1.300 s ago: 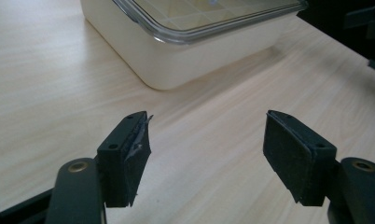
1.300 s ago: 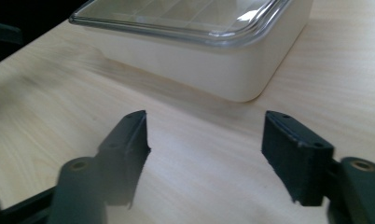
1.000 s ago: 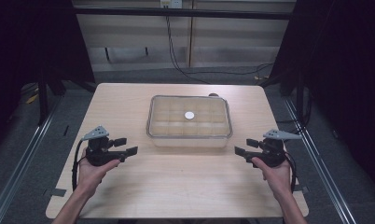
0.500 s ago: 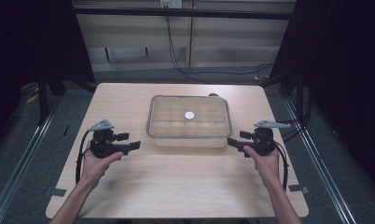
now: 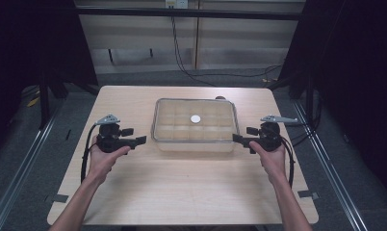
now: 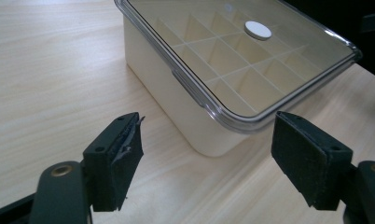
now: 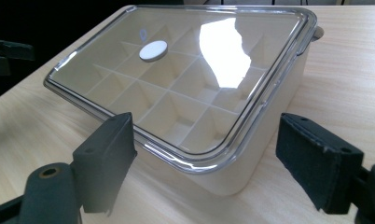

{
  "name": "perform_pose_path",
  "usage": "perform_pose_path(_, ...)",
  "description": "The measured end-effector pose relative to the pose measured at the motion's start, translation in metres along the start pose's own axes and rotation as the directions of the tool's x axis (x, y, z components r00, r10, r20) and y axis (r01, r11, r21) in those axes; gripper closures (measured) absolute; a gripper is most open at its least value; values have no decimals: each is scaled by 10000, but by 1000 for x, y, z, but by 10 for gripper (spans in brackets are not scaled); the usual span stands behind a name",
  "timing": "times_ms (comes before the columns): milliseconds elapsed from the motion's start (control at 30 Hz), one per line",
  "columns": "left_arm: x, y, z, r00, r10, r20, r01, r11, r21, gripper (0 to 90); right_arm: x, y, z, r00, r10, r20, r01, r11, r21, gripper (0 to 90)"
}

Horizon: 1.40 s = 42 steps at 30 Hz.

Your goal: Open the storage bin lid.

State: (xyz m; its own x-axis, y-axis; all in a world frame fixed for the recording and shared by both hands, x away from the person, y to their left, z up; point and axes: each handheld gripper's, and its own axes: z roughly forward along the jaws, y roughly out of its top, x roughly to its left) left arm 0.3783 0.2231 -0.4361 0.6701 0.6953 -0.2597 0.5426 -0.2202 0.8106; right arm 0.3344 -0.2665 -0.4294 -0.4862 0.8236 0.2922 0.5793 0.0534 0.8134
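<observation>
Your left gripper (image 5: 136, 140) sits just left of the box (image 5: 195, 126), jaws apart and just opened wider, nothing between them. The box stands mid-desk (image 5: 182, 192), long axis running left to right, its clear lid (image 5: 215, 113) shut over empty compartments, 1 white disc (image 5: 195, 119) on top. Your right gripper (image 5: 239, 139) mirrors it just right of the box, jaws equally apart, just opened wider, empty, equally near.

I see a light wooden table (image 5: 182, 192) with a pale grain. On it, toward the far middle, sits a cream box (image 5: 195, 143) with a clear lid (image 5: 215, 113); a small white disc (image 5: 195, 119) lies on that lid. A small dark thing (image 5: 220, 98), too little to identify, sits just behind the box.
</observation>
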Motion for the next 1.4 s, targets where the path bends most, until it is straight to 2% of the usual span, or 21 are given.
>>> perform_pose_path(67,0,3,2,10000,-12,-83,11,9999,-121,247,0,3,-1,10000,-70,27,69,9999,88,225)
perform_pose_path(133,2,5,4,9997,-187,177,190,9997,-146,251,0,2,0,9998,-164,-120,165,9999,50,229)
perform_pose_path(300,4,10,13,9999,-79,132,78,9999,66,241,-5,3,8,9999,-149,-5,149,9995,287,224)
perform_pose_path(367,5,13,17,9996,-159,247,155,9998,145,233,-8,7,11,10000,-53,31,52,9995,300,221)
perform_pose_path(400,5,13,18,9996,-51,270,45,9997,233,232,-8,9,12,9999,-114,-19,115,9994,330,222)
perform_pose_path(467,5,13,20,9999,-51,150,48,9998,177,233,-7,10,17,9997,-160,-190,171,9981,596,214)
perform_pose_path(533,5,15,25,9999,-25,156,20,9995,331,231,-7,9,22,9998,-190,-93,196,9970,742,214)
perform_pose_path(633,3,19,29,9997,101,236,-110,9993,371,225,-12,9,27,10000,-1,-52,5,9973,728,214)
perform_pose_path(700,1,21,33,9994,-87,325,79,9997,253,215,-15,11,29,10000,45,-58,-40,9973,734,216)
perform_pose_path(833,-4,20,47,9997,159,178,-169,9983,559,206,-16,16,32,10000,71,-41,-68,9972,749,228)
perform_pose_path(900,-5,19,53,9997,24,234,-40,9974,714,207,-15,17,35,9999,108,-85,-100,9961,876,229)
perform_pose_path(1000,-4,21,59,9997,16,244,-37,9962,866,204,-14,17,39,9999,-102,69,94,9944,1057,225)
perform_pose_path(1133,-3,28,64,9998,-52,194,34,9957,927,203,-20,21,42,9999,165,37,-168,9950,982,214)
perform_pose_path(1233,-2,29,68,9998,1,177,-16,9964,852,208,-22,22,45,9998,209,28,-211,9939,1082,212)
perform_pose_path(1333,-2,29,71,9997,216,73,-222,9949,988,236,-22,21,48,9998,199,-92,-188,9940,1078,212)
perform_pose_path(1400,-2,29,75,9997,115,211,-136,9947,1015,243,-22,19,53,9998,221,-7,-218,9927,1189,204)
